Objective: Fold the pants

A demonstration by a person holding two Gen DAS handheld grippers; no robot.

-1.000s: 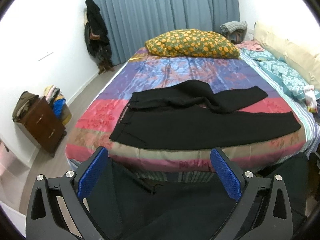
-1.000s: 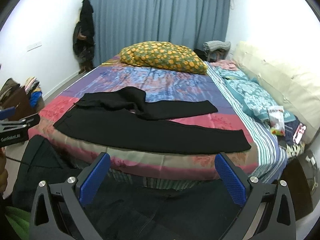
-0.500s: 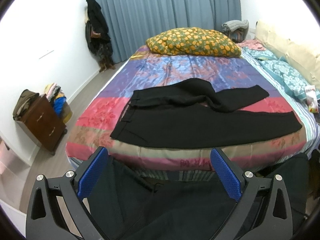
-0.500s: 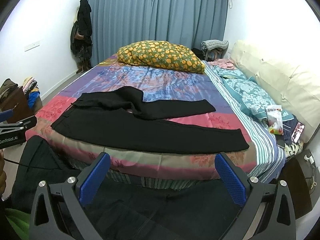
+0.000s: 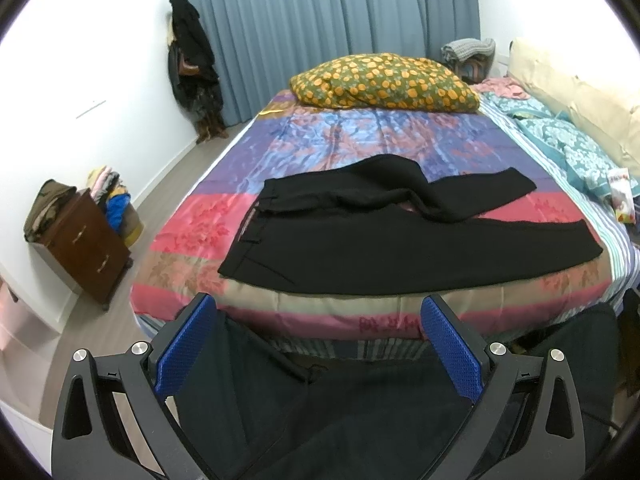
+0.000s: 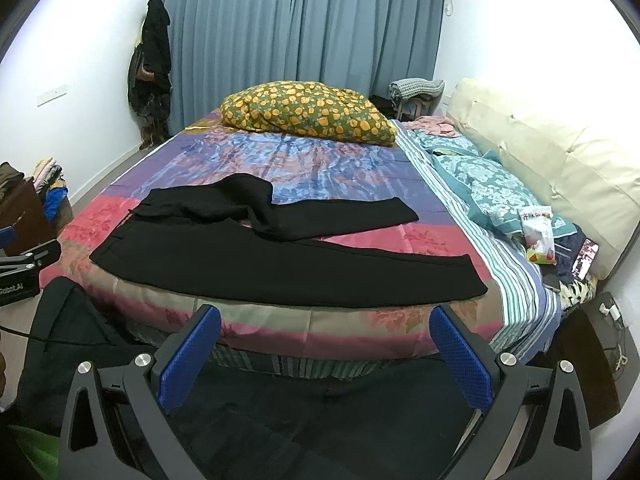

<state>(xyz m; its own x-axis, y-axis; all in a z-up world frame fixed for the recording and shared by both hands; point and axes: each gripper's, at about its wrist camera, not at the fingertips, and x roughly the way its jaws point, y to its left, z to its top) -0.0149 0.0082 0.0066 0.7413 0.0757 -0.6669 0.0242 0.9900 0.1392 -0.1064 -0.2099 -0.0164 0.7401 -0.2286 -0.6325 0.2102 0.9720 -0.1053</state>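
Black pants (image 5: 360, 248) lie across the near end of the bed (image 5: 280, 308), waistband to the left, legs to the right. The near leg lies flat; the far leg is rumpled and angled away. They also show in the right wrist view (image 6: 280, 260). My left gripper (image 5: 320, 340) is open and empty, held short of the bed's foot edge, away from the pants. My right gripper (image 6: 324, 344) is open and empty, also short of the bed edge. The left gripper's body shows at the left edge of the right wrist view (image 6: 24, 268).
A yellow-flowered pillow (image 5: 384, 80) lies at the bed's far end. Teal bedding (image 6: 480, 176), a snack bag (image 6: 540, 232) and cream cushions (image 6: 560, 152) line the right side. A brown nightstand (image 5: 80, 240) with clothes stands on the floor at left. Dark fabric (image 5: 340, 420) lies below the grippers.
Both views have shifted slightly, with the bed sitting a little lower in frame. The pants have not moved and both grippers stay open.
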